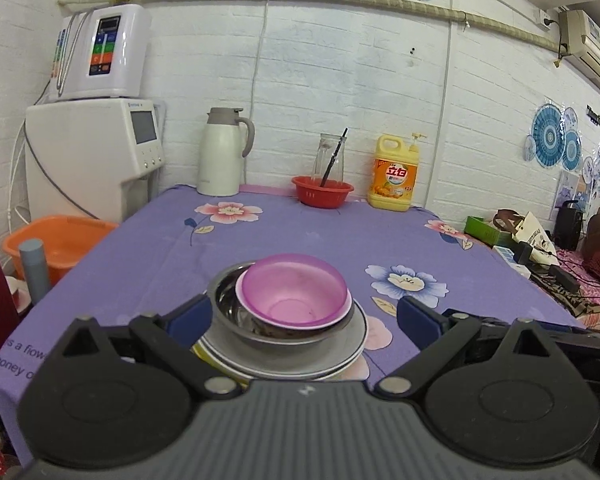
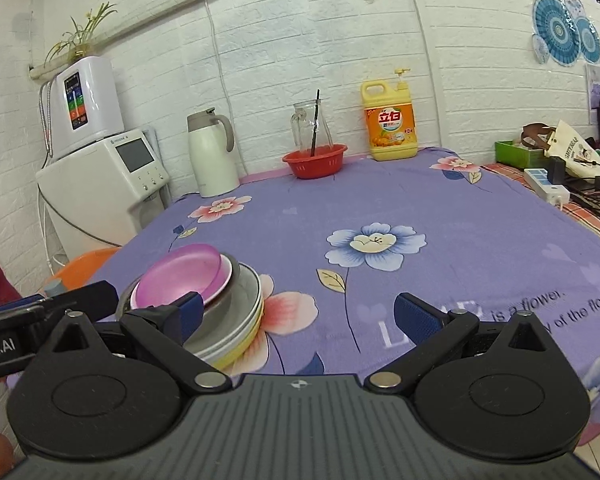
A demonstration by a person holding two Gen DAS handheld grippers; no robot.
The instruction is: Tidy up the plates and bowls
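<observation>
A pink plastic bowl [image 1: 294, 290] sits inside a steel bowl [image 1: 228, 300], which rests on a stack of plates [image 1: 340, 354] with a yellow one at the bottom, on the purple flowered tablecloth. My left gripper [image 1: 304, 316] is open, its blue pads either side of the stack without touching it. In the right wrist view the same stack stands at the left: pink bowl [image 2: 180, 276], steel bowl [image 2: 220, 304], plates [image 2: 248, 320]. My right gripper [image 2: 300, 314] is open and empty, just right of the stack, its left pad in front of the bowls.
At the table's far edge stand a white thermos jug [image 1: 220, 152], a red basket [image 1: 322, 192] with a glass jar, and a yellow detergent bottle [image 1: 394, 176]. A water dispenser [image 1: 92, 152] and an orange basin [image 1: 56, 240] are left of the table. Clutter lies at the right [image 1: 540, 248].
</observation>
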